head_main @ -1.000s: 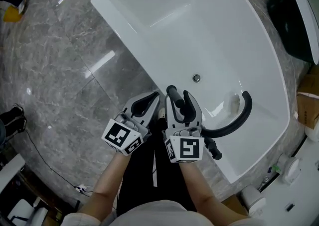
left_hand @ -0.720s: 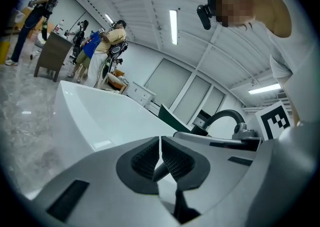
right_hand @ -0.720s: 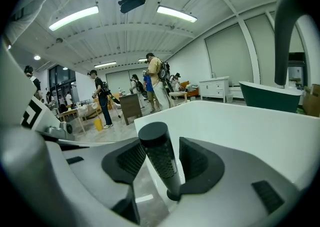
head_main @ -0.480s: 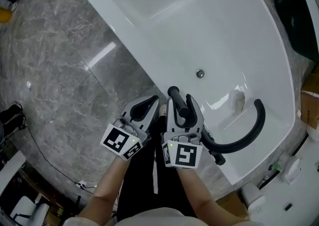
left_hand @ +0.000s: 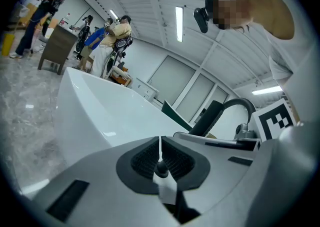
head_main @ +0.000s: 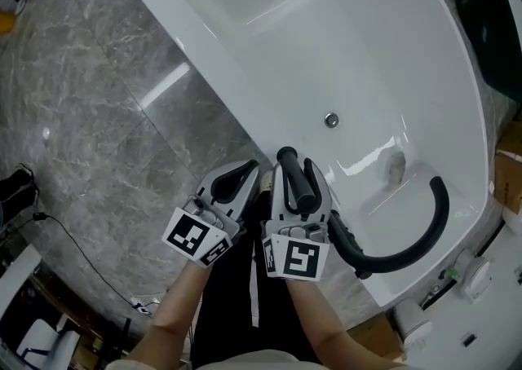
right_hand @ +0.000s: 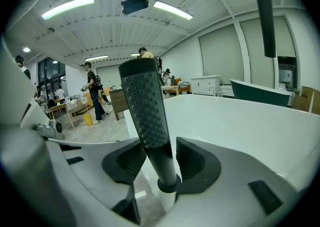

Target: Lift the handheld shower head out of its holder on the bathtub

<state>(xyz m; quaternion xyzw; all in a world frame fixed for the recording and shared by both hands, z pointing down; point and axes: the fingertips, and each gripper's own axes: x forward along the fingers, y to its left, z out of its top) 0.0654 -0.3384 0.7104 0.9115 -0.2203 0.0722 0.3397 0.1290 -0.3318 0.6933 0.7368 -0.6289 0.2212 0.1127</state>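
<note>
My right gripper [head_main: 295, 166] is shut on the black handheld shower head [head_main: 292, 173], which stands up between the jaws over the near rim of the white bathtub [head_main: 204, 42]. In the right gripper view the dotted handle [right_hand: 145, 111] rises from between the pads of that gripper [right_hand: 161, 158]. From below it, the black hose [head_main: 424, 238] runs in a wide loop over the tub's right end. My left gripper [head_main: 238, 171] is just left of it, shut on nothing, and its pads meet in the left gripper view [left_hand: 160, 153]. No holder is visible to me.
The tub's drain [head_main: 331, 120] lies beyond the grippers. Grey marble floor [head_main: 98, 116] spreads to the left, with a cable [head_main: 73, 262] on it. A dark tub [head_main: 497, 26] stands at the upper right, and white fittings [head_main: 473, 275] at the lower right. People stand in the far background.
The hose loop has swung out further right and lower across the tub. Both grippers stay almost where they were, with the right one still holding the shower head.
</note>
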